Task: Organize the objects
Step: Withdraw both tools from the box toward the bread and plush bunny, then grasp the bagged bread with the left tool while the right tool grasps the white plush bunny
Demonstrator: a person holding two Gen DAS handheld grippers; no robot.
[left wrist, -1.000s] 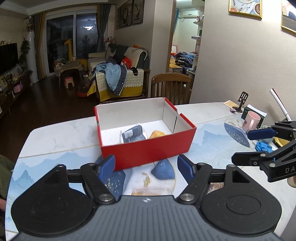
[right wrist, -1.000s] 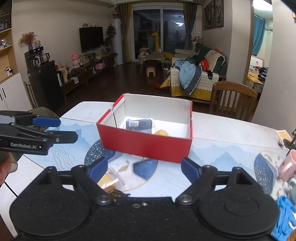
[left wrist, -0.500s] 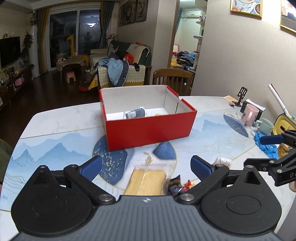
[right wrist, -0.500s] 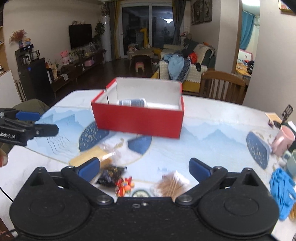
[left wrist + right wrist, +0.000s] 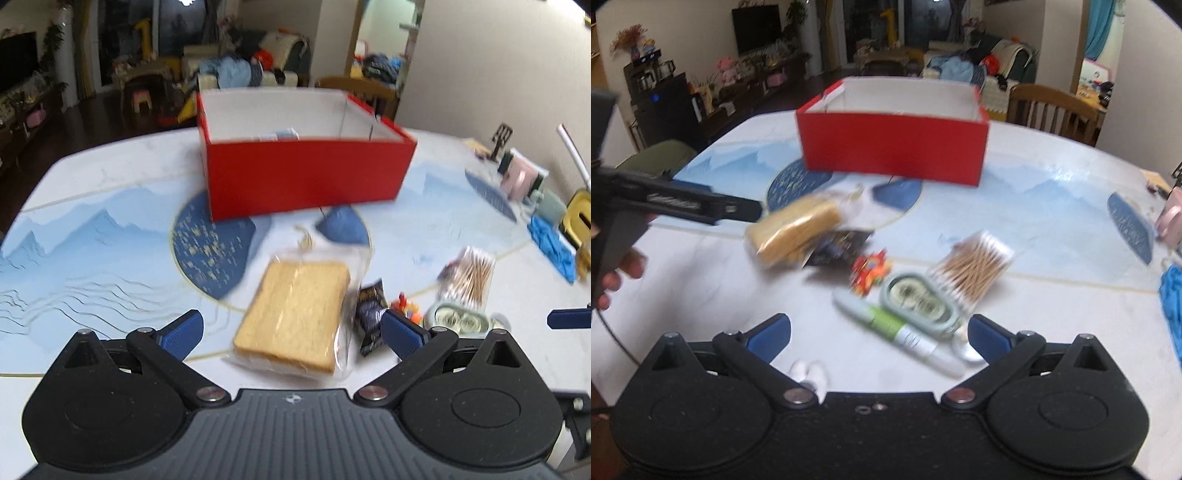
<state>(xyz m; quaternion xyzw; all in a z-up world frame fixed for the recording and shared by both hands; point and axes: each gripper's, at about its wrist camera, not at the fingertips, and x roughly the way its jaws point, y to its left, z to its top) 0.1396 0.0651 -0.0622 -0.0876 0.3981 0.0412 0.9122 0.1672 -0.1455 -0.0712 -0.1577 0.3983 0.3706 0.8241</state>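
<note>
Bagged bread [image 5: 295,314] is now seen lying on the table [image 5: 92,240] between the widely spread, empty pads of the left gripper [image 5: 291,334], whose jaws have just been opened while it was lowered from its earlier view over the red box [image 5: 306,177]. Further right, a dark snack packet [image 5: 369,314], a green-labelled tube [image 5: 897,328], an oval case [image 5: 919,299] and cotton swabs [image 5: 975,266] are framed by the right gripper [image 5: 879,338], likewise just opened, lowered and holding nothing, so two pickups appear to be prepared

Black left gripper [image 5: 291,334] and right gripper [image 5: 879,338], blue-padded jaws, silver screws.
</note>
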